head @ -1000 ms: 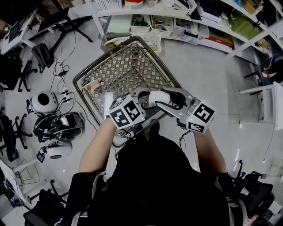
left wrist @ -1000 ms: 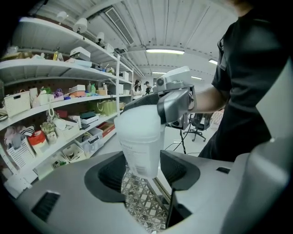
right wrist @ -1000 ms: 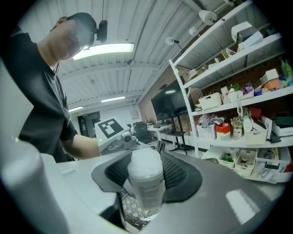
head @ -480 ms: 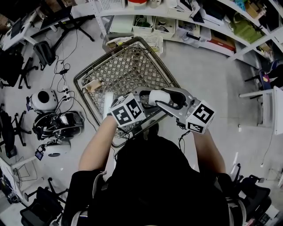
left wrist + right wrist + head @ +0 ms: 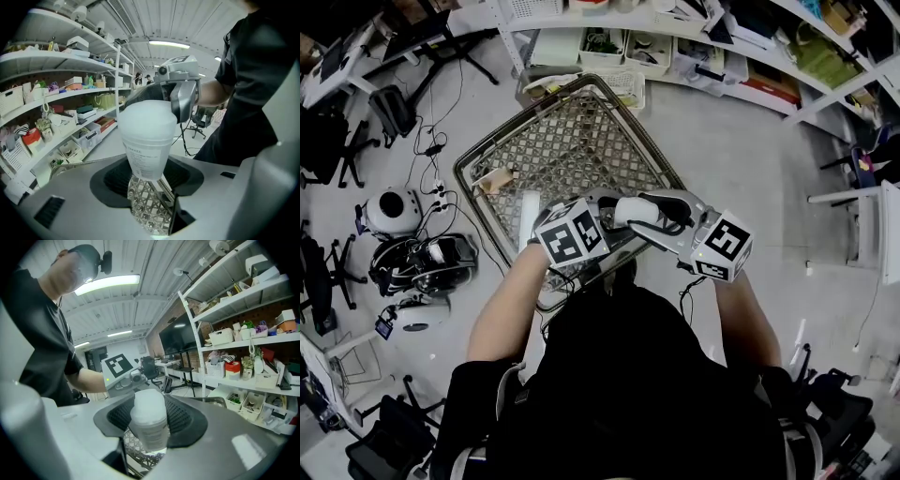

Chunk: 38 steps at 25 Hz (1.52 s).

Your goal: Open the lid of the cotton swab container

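The cotton swab container (image 5: 635, 209) is a white, tapered tub with a printed label and a domed lid. It is held up over the near end of a shopping cart (image 5: 572, 141). In the left gripper view the container (image 5: 146, 140) stands between the pads of my left gripper (image 5: 147, 176). Those jaws have just been closing on its narrow lower body. My right gripper (image 5: 149, 430) is shut on the container (image 5: 149, 420) from the opposite side, and its fingers (image 5: 182, 96) show behind the lid. The lid sits closed on the tub.
The wire cart holds a small cardboard piece (image 5: 494, 178). Shelves with bins and boxes (image 5: 623, 47) line the far side. Cables, helmets and office chairs (image 5: 412, 253) crowd the floor at the left. The person's body fills the bottom of the head view.
Both grippers have tipped slightly around the container and stay above the cart's near end. The lid sits on the tub as before.
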### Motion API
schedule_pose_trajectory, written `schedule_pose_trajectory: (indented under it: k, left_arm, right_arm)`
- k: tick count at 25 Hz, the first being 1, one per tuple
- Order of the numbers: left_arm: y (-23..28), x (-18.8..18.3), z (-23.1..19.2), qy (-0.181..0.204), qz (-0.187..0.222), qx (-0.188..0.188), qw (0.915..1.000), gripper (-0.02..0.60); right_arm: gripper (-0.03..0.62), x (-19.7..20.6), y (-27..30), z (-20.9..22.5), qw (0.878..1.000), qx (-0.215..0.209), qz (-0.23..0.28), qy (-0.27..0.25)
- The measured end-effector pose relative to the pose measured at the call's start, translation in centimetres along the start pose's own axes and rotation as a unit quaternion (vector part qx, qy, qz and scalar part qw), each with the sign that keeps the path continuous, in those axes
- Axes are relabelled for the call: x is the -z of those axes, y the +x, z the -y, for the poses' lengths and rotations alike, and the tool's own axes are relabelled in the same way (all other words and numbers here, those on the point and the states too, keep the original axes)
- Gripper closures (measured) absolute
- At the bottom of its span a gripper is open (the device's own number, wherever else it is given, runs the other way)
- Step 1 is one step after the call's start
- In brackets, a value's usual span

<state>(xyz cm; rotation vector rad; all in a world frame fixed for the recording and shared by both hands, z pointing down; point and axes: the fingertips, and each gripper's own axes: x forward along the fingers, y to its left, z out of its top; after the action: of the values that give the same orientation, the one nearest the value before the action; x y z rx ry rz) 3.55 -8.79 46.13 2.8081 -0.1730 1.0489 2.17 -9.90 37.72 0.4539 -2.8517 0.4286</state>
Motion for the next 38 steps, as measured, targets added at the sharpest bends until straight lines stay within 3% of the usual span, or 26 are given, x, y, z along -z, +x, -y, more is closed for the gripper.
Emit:
schedule_pose_trajectory:
  k: [13,17,23,28,38]
  left_arm:
    - [0.8,0.9,0.4,-0.037,-0.024,0.026,0.9987,0.377]
    - [0.5,1.4,0.7,-0.064,-0.007,0.047,0.9968,0.382]
    - [0.9,1.7,0.0,-0.044,-0.021,0.025,0.9985,0.382]
    - [0.8,3.1,-1.1,-0.053,-0.043,0.004,0.9977,0.383]
    - [0.7,3.4,-2.9,-0.069,-0.033,-0.019,0.9969,0.383]
  right_arm:
    - [0.39,0.9,0.1,-0.2,0.999,0.005,-0.013,-0.05]
    - [0.39,0.8,-0.4,0.3,0.997,0.015,-0.017,-0.08]
    - [0.382,1.1,-0.1,0.4,0.997,0.01,-0.024,-0.077]
    - [0.372,0.7,-0.2,0.8,0.998,0.011,-0.013,-0.062]
    - [0.402,-0.5,-0.5,1.2,0.999,0.003,0.015,-0.036]
